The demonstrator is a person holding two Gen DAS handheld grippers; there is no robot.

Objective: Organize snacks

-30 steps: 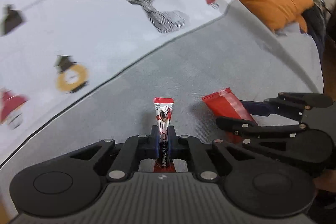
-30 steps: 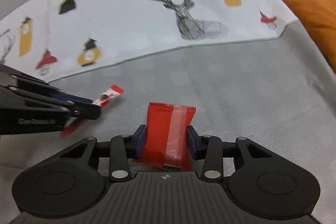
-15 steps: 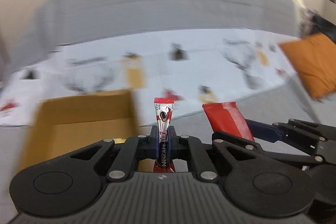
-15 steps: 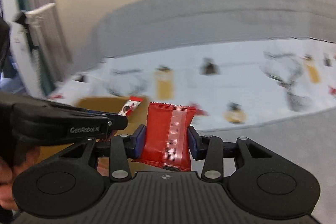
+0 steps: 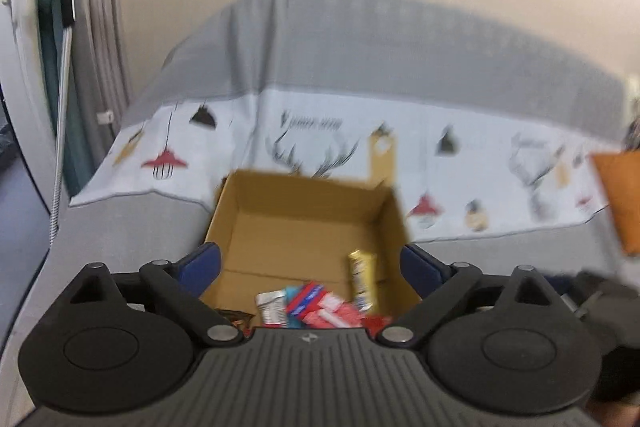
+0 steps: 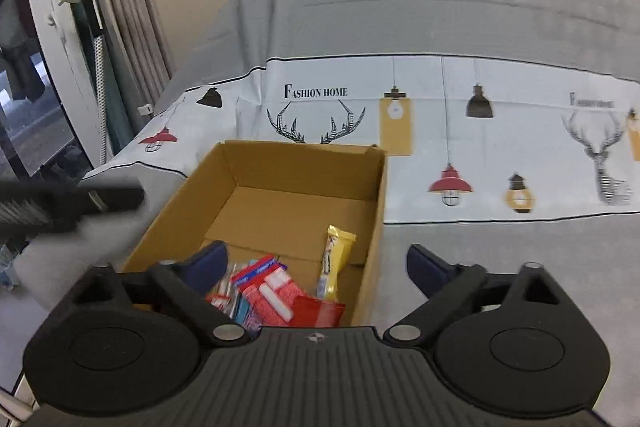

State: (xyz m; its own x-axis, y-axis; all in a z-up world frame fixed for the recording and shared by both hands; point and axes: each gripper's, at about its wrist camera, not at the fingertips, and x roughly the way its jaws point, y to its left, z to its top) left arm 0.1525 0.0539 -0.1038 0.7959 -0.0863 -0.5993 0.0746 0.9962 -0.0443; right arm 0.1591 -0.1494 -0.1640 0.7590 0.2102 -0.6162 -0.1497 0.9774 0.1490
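Snacks heaped in one cardboard box, one yellow bar among them, left tool and right tool both spread wide, empty.

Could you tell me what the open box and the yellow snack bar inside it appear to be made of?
The open box looks like plain matte corrugated cardboard: brown throughout, with folded flaps and creased corners. The yellow snack bar seems wrapped in glossy plastic or foil film, judging by its sheen and crimped end, though which one is unclear.
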